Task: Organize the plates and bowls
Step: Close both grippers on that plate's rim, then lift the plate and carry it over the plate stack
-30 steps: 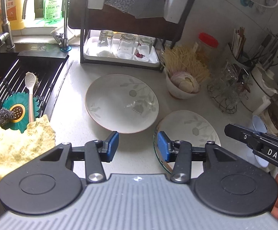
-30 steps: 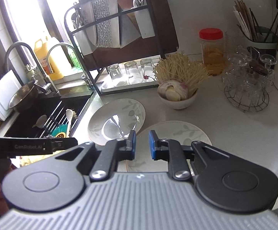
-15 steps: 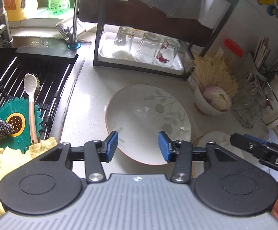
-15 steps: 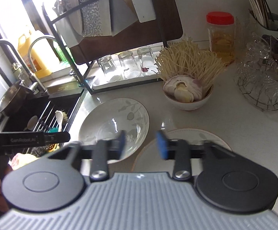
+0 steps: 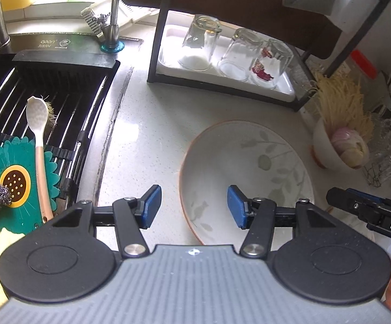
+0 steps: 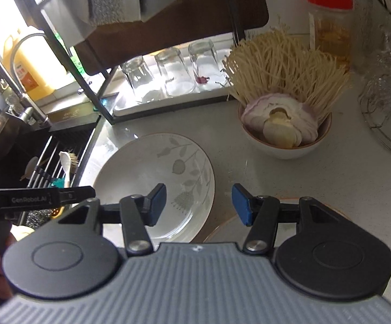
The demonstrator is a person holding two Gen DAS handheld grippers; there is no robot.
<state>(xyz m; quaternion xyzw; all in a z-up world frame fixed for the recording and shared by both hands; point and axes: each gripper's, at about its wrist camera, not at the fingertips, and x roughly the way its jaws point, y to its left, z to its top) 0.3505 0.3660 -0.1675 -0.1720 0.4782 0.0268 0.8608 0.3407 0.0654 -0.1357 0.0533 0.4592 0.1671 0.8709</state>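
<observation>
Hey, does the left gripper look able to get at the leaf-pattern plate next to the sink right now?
Probably yes: the left gripper is open, the leaf-pattern plate lies bare just beyond it, and its near rim sits between the jaws.

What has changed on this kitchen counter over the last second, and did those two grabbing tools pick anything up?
Both tools came down closer to the leaf-patterned plates. The left gripper has been opening and now straddles the near rim of the large plate. The right gripper, nearly shut a second ago, has opened wide above the counter, with the second plate below it. Neither holds anything. Plates, the onion bowl and the glasses stayed put.
</observation>
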